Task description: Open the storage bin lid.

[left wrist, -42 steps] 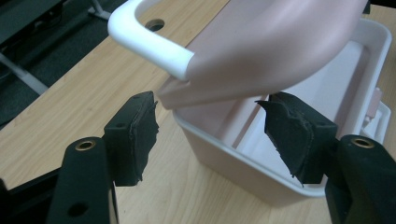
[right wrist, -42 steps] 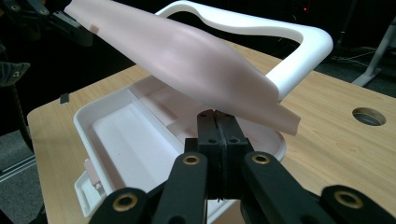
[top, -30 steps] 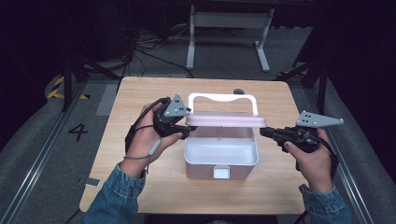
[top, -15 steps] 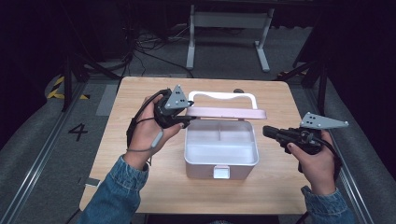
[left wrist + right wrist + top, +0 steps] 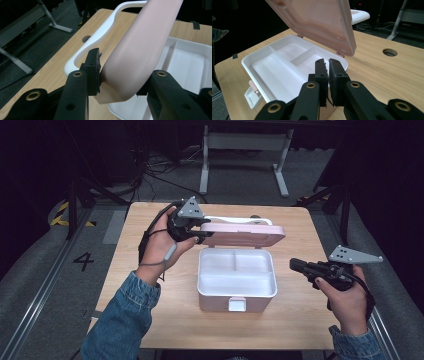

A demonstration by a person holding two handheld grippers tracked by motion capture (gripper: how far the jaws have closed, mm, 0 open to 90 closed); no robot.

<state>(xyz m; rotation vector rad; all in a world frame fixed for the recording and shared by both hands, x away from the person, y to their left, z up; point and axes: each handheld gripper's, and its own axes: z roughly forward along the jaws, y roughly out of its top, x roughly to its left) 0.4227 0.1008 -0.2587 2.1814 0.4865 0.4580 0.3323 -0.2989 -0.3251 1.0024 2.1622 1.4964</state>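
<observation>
A white compartment box (image 5: 220,301) stands open mid-table, with its pink lid (image 5: 245,236) tipped up at the back and a white handle (image 5: 240,220) behind it. My left gripper (image 5: 202,236) is shut on the lid's left edge. Its jaws have just been closing, and in the left gripper view the lid (image 5: 142,45) sits pinched in the left gripper (image 5: 117,80). My right gripper (image 5: 292,264) hovers right of the box, holding nothing. Its jaws have eased apart a touch. The right gripper (image 5: 328,62) stands with only a sliver between its pads, in front of the box (image 5: 247,62) and under the lid (image 5: 317,22).
The wooden table (image 5: 150,320) has bare room on both sides of the box. The box's pink latch (image 5: 237,304) faces the near edge. A round hole (image 5: 390,52) pierces the tabletop behind the box. Dark floor, cables and a metal stand lie beyond.
The lid has swung up and back off the box, carried by my left gripper. My right gripper let go of the lid's right end and drew back toward the near right.
</observation>
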